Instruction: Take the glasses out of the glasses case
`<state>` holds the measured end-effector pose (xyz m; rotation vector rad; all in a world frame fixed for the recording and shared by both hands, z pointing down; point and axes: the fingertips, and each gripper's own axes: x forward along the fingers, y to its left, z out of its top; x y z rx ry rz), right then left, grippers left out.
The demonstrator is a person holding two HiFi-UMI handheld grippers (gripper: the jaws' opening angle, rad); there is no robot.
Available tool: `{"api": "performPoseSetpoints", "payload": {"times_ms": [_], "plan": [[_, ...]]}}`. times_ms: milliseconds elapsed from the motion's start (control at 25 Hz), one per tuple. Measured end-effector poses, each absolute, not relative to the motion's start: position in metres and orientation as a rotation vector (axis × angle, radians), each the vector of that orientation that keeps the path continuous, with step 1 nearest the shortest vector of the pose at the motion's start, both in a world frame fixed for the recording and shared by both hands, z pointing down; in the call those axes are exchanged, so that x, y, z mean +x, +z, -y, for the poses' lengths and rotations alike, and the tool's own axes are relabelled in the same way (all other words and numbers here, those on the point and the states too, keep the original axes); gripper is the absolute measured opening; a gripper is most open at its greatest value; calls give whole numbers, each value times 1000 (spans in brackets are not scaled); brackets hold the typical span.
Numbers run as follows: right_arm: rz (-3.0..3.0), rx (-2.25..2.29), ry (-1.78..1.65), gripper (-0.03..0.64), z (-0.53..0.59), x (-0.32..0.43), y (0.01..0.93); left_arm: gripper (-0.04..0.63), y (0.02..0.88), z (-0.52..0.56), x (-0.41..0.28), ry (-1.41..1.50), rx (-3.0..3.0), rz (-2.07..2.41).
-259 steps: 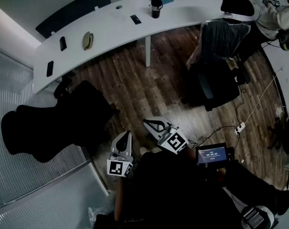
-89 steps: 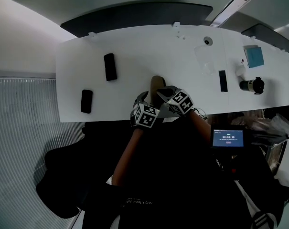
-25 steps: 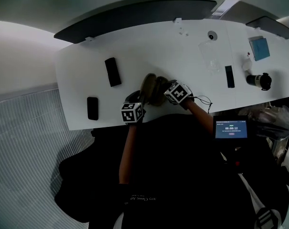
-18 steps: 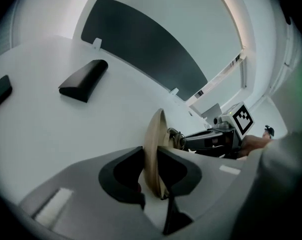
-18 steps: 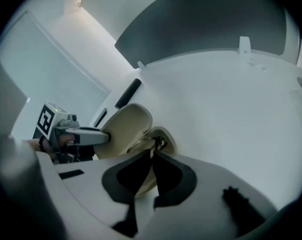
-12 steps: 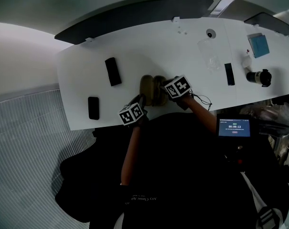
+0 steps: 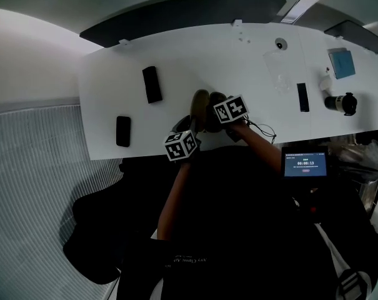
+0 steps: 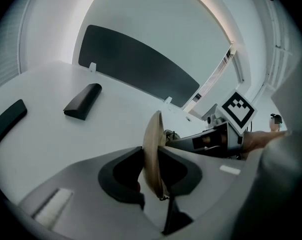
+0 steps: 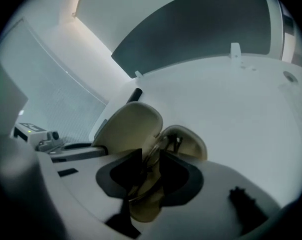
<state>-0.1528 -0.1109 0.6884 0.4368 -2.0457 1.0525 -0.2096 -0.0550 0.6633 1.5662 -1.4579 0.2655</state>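
Observation:
A beige clamshell glasses case (image 7: 200,107) stands open near the white table's front edge. My left gripper (image 8: 151,176) is shut on one shell (image 8: 151,139), which shows edge-on between its jaws. That same shell (image 9: 128,129) rises at the left of the right gripper view, with the other shell (image 9: 188,141) beside it. The glasses (image 9: 153,154) lie in the open case, their frame between the jaws of my right gripper (image 9: 151,171). Those jaws have just been opening and stand apart around the frame. In the head view the left gripper (image 7: 190,129) and right gripper (image 7: 212,108) meet at the case.
Two black slabs (image 7: 152,84) (image 7: 122,130) lie on the table (image 7: 114,61) to the left. To the right are a black remote (image 7: 303,97), a black bottle (image 7: 342,102) and a blue pad (image 7: 343,63). A dark screen panel (image 7: 182,14) lines the back edge.
Both grippers have risen slightly and rolled. The case now stands narrower and more upright between them, and the left gripper's cube has shifted right, closer under the case.

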Motion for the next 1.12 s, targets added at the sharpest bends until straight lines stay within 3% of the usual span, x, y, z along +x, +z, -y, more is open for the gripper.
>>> {"api": "performPoseSetpoints", "payload": {"times_ms": [160,360,560,760,1000,1120], "plan": [[2046,477,1091,61,113,-148,691,87,665,48,-214,252,1551,1467],[2074,461,1171,57,110,-148,685,83,678,37,-227,221,1481,1489],[2176,406,1542,55,117,-155,657,88,686,34,-242,248,1446,1547],[2316,286,1896,56,120,-140,607,124,680,31,-240,247,1492,1546],[2382,284,1968,55,123,-112,597,208,653,38,-245,192,1557,1553],[2422,224,2002,56,118,-108,587,209,615,49,-255,182,1638,1630]]}}
